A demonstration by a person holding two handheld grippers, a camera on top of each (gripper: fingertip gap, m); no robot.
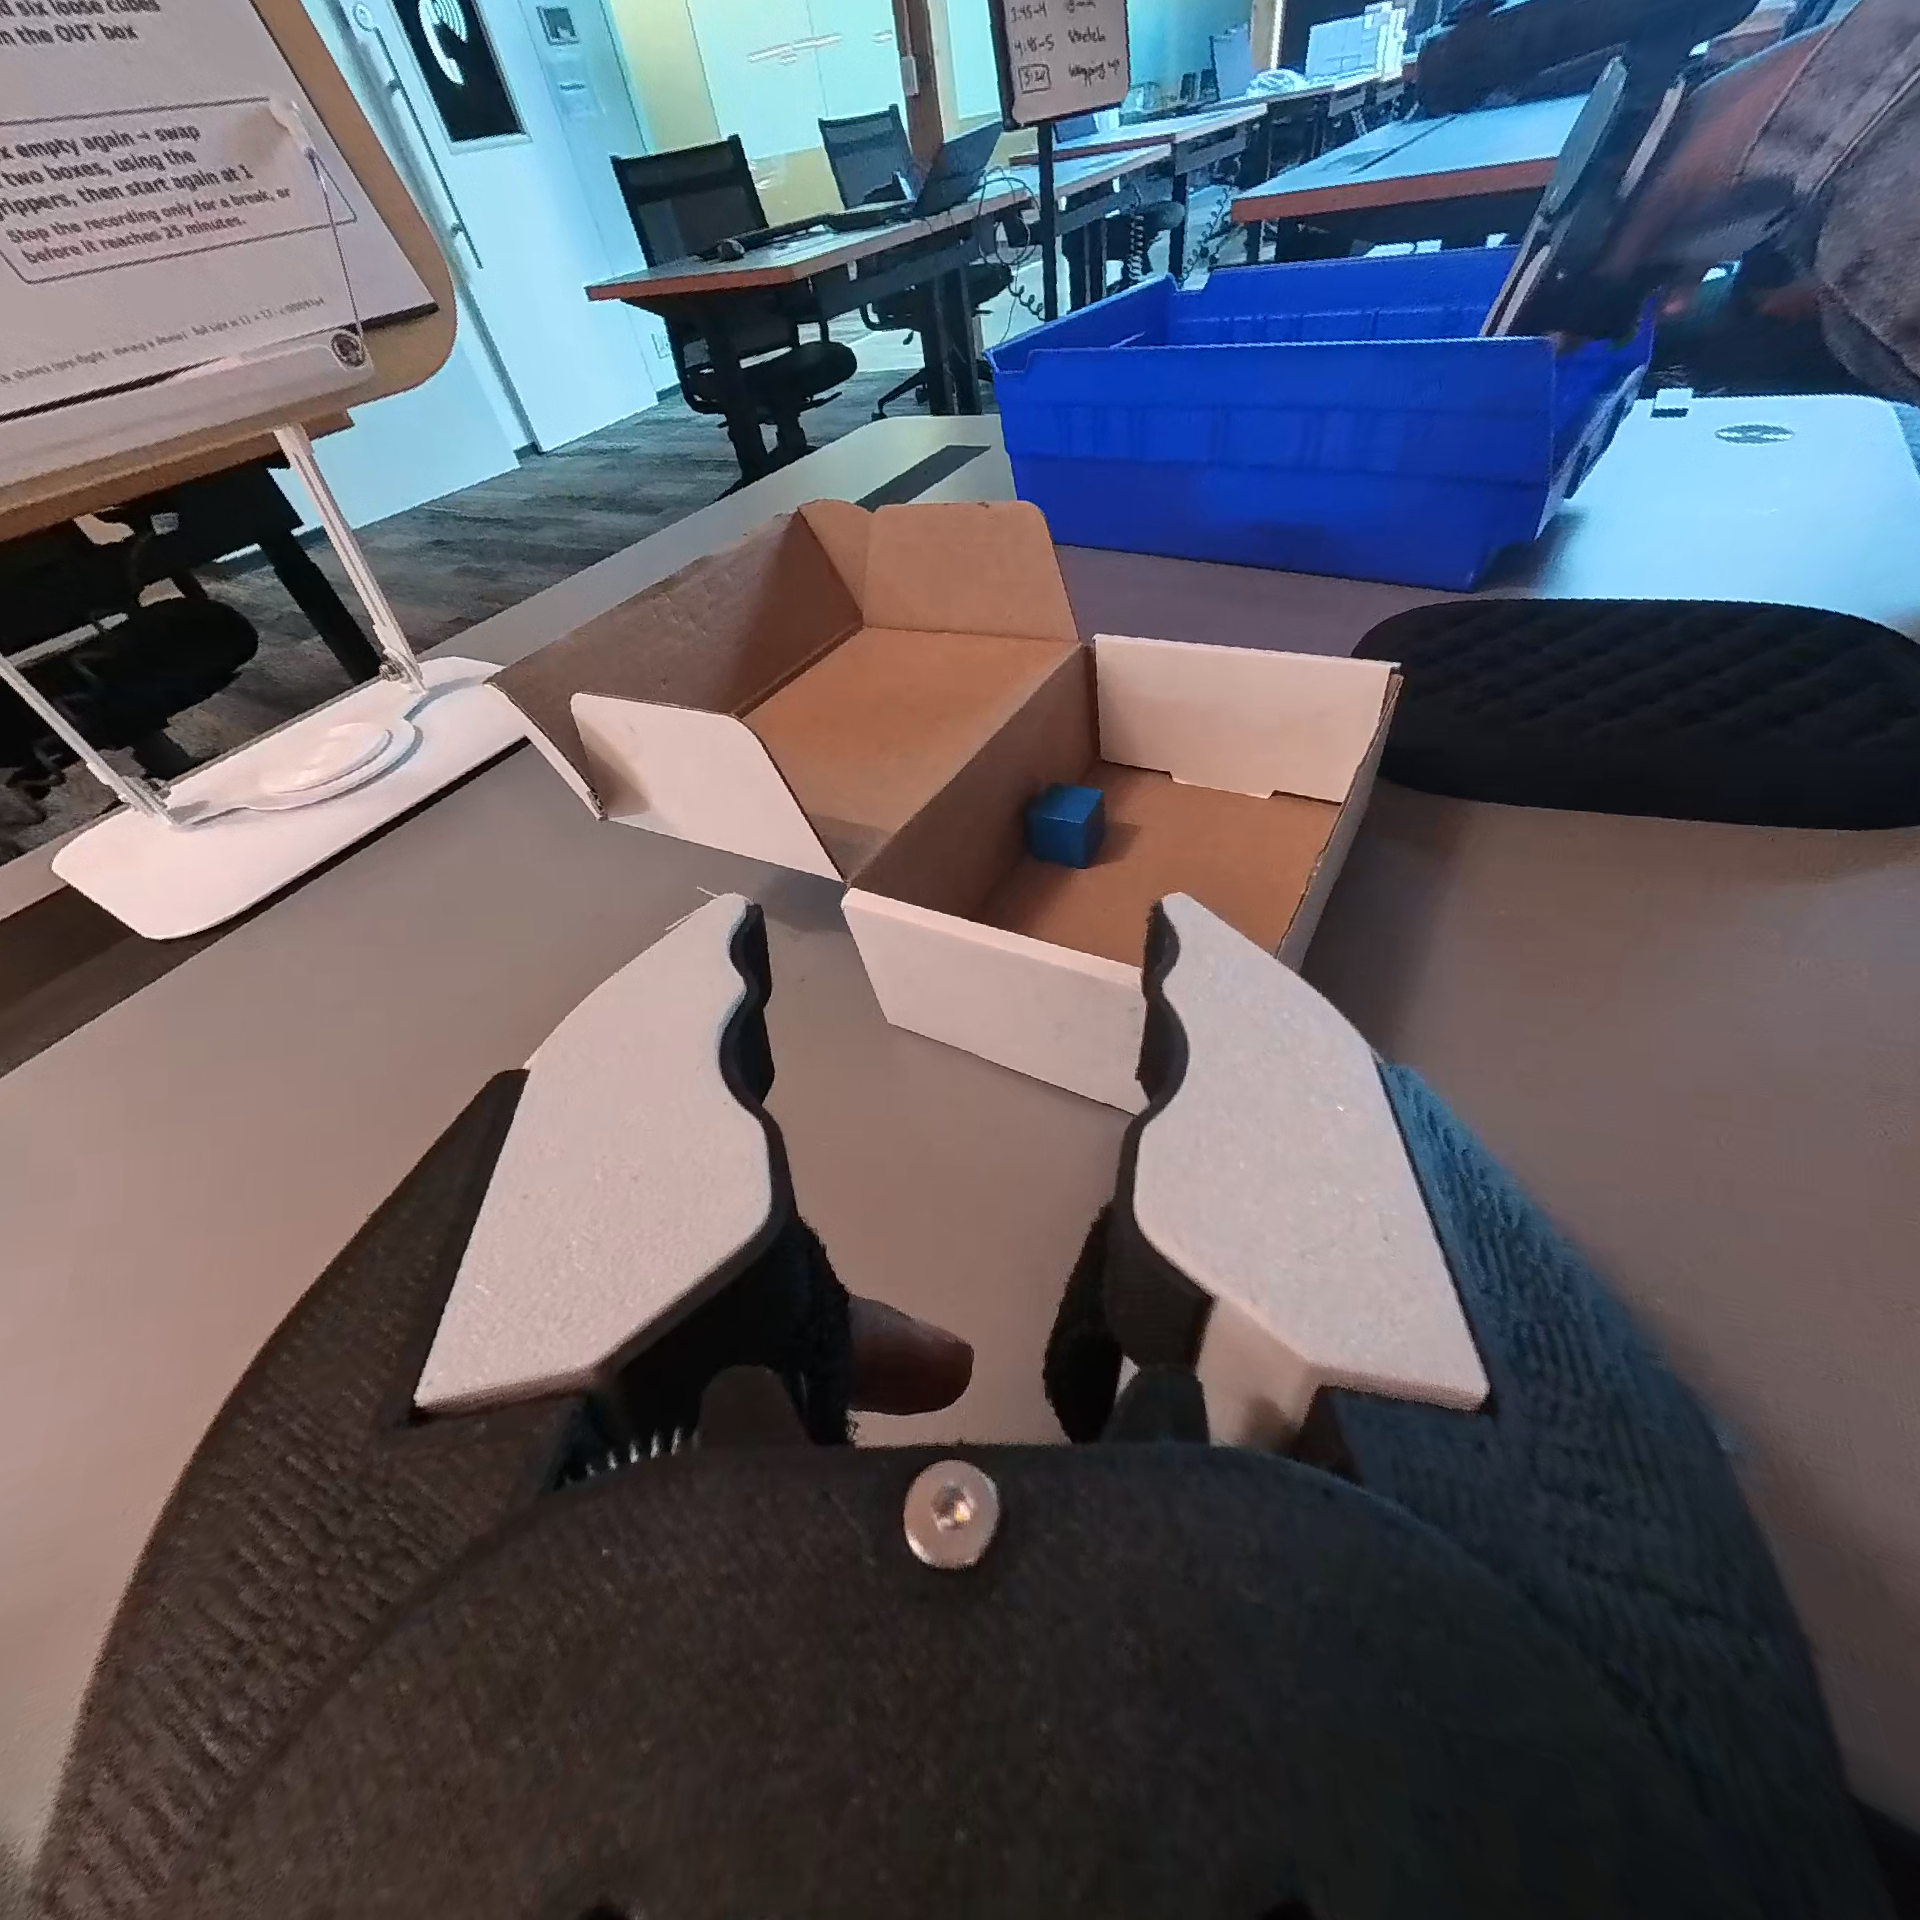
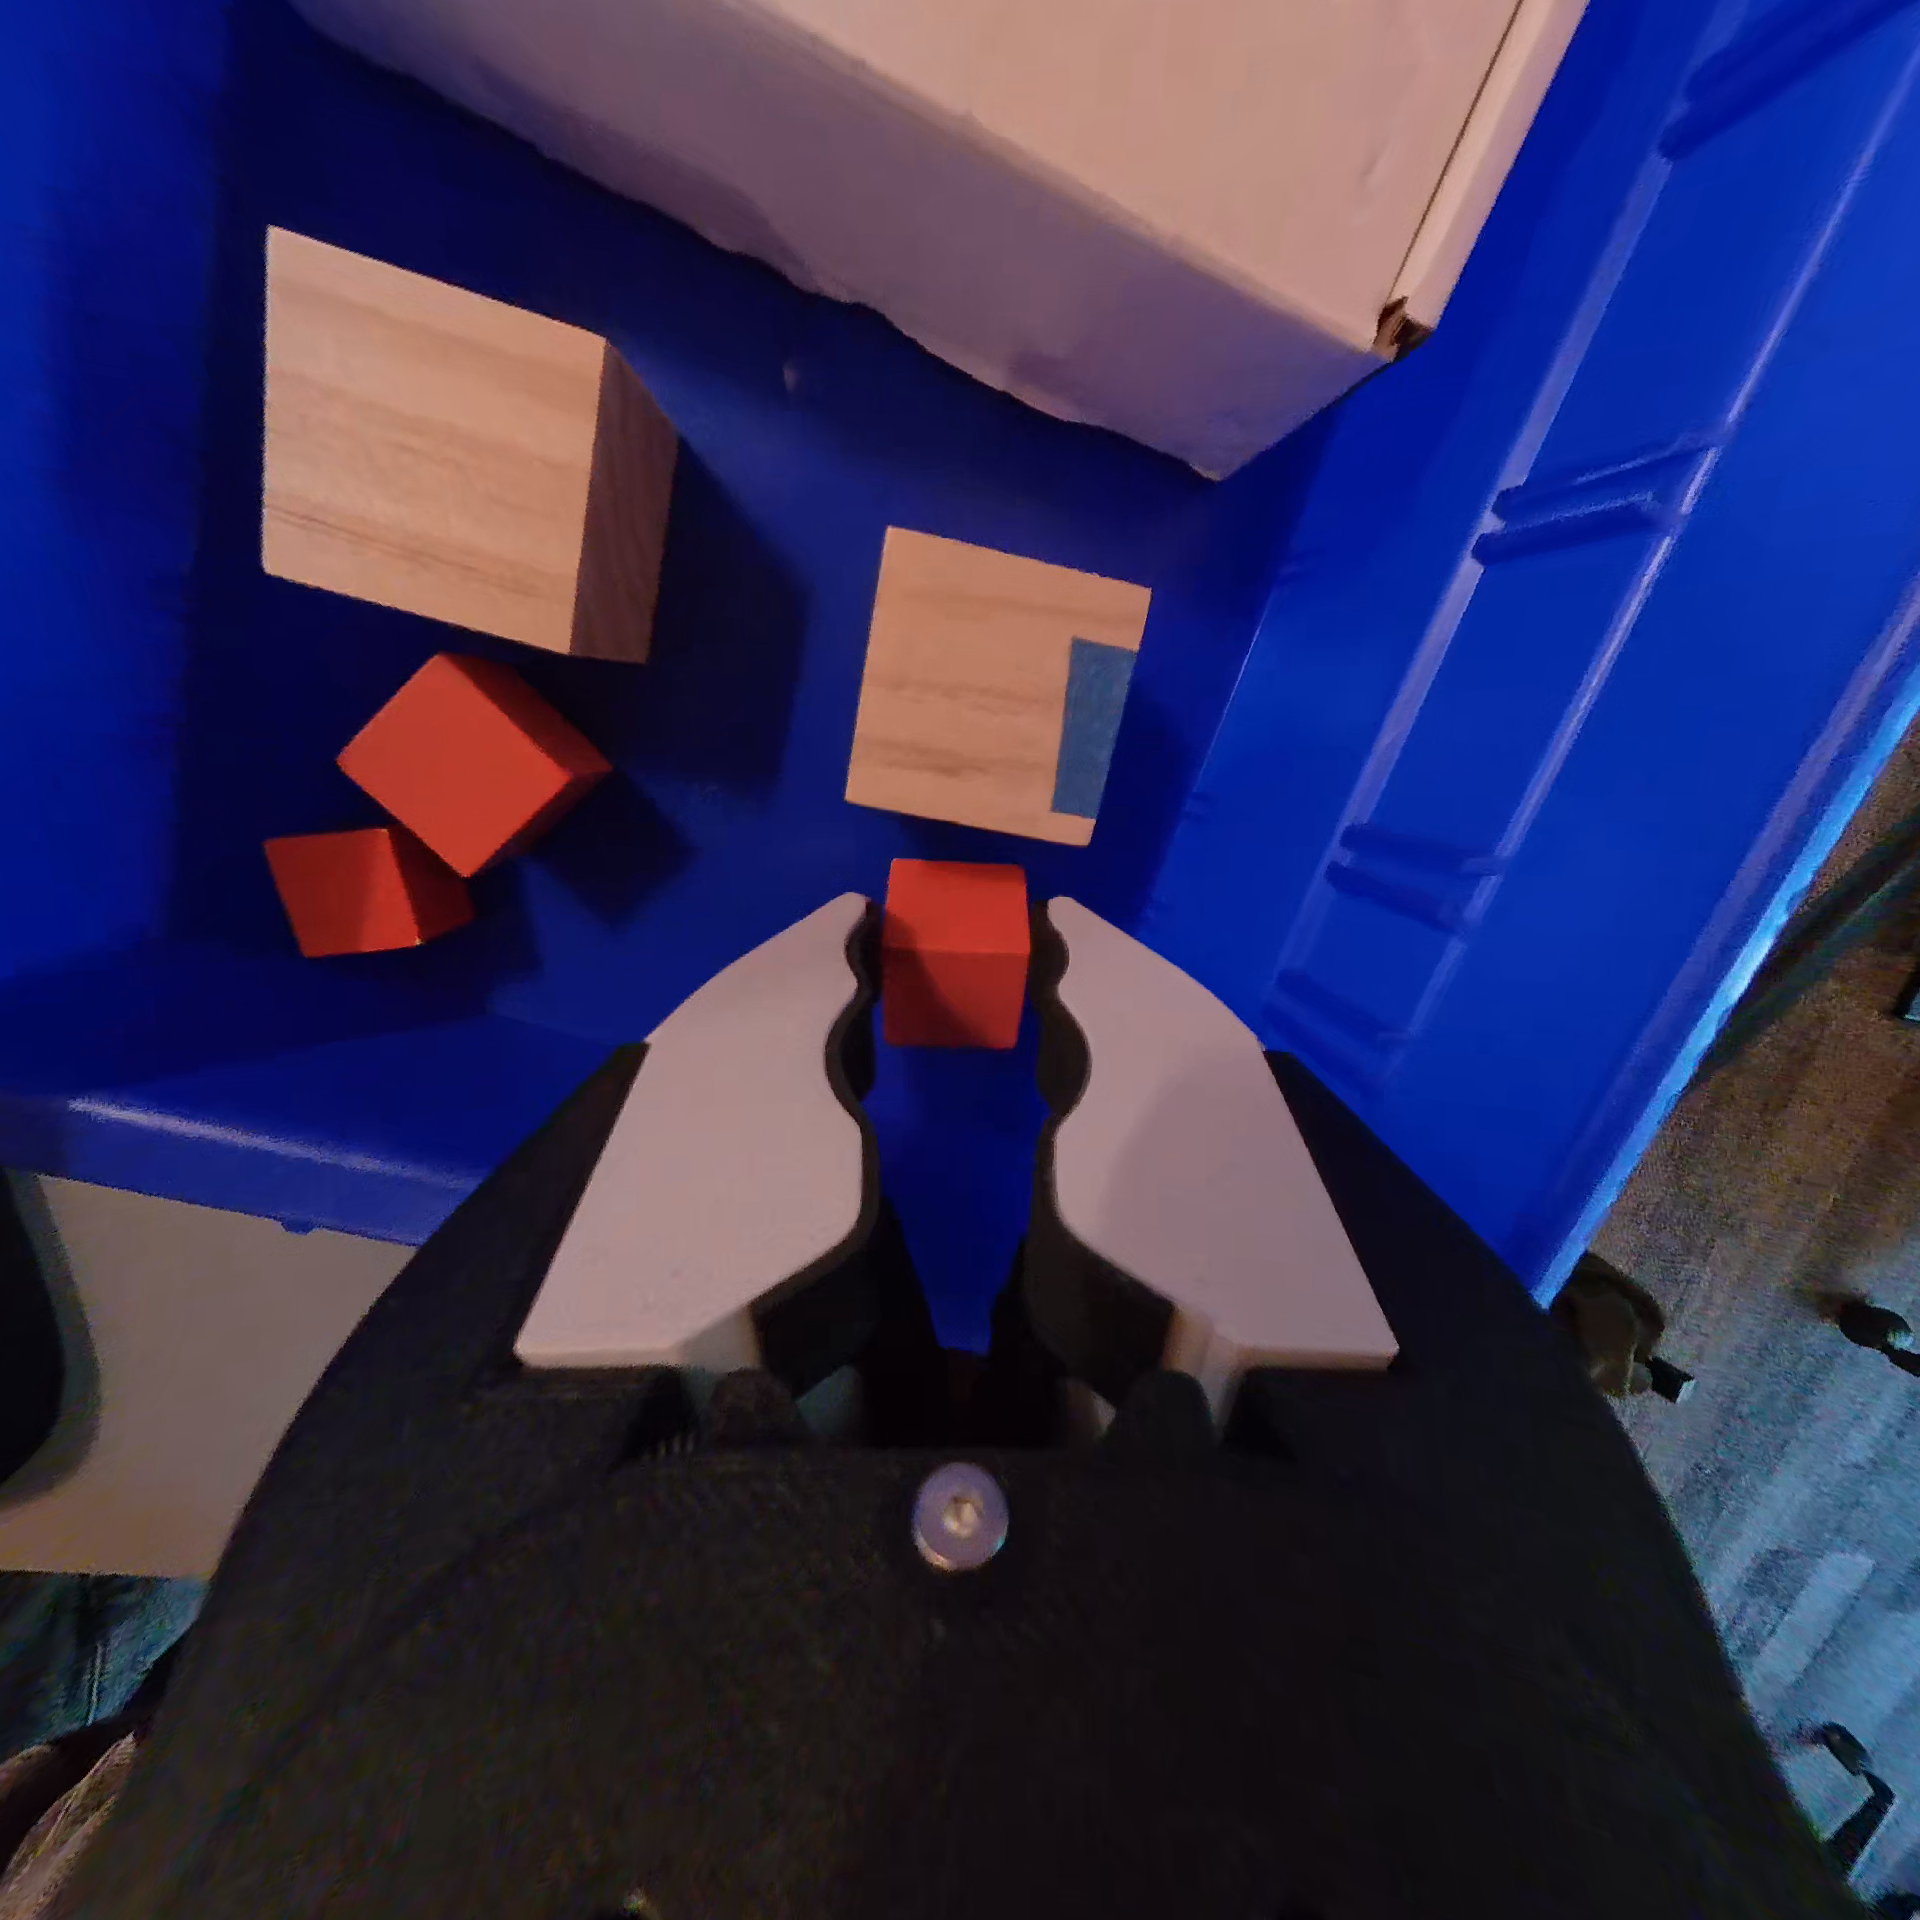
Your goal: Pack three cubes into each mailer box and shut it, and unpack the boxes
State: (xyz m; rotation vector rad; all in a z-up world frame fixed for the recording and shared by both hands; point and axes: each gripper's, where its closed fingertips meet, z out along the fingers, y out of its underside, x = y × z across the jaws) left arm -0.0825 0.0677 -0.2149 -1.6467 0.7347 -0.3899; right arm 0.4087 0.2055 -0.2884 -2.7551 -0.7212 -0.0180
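An open white mailer box (image 1: 997, 997) lies on the grey table, lid flipped back, with one small blue cube (image 1: 1065, 823) inside. My left gripper (image 1: 956, 920) is open and empty, its tips just short of the box's near corner. My right gripper (image 2: 956, 914) reaches down into the blue bin (image 2: 1507, 727) and is shut on a small red cube (image 2: 956, 966) low over the bin floor. Two more red cubes (image 2: 468, 758) (image 2: 348, 894) and two larger wooden cubes (image 2: 436, 447) (image 2: 977, 686) lie in the bin. The bin also shows in the left wrist view (image 1: 1278, 457).
A closed white mailer box (image 2: 1039, 177) lies in the bin's far end. A sign on a clear stand with a white base (image 1: 260, 790) stands left of the open box. A black mesh pad (image 1: 1662, 707) lies to its right. Office desks and chairs stand beyond. Spacing between my two grippers at the tips: around 50 cm.
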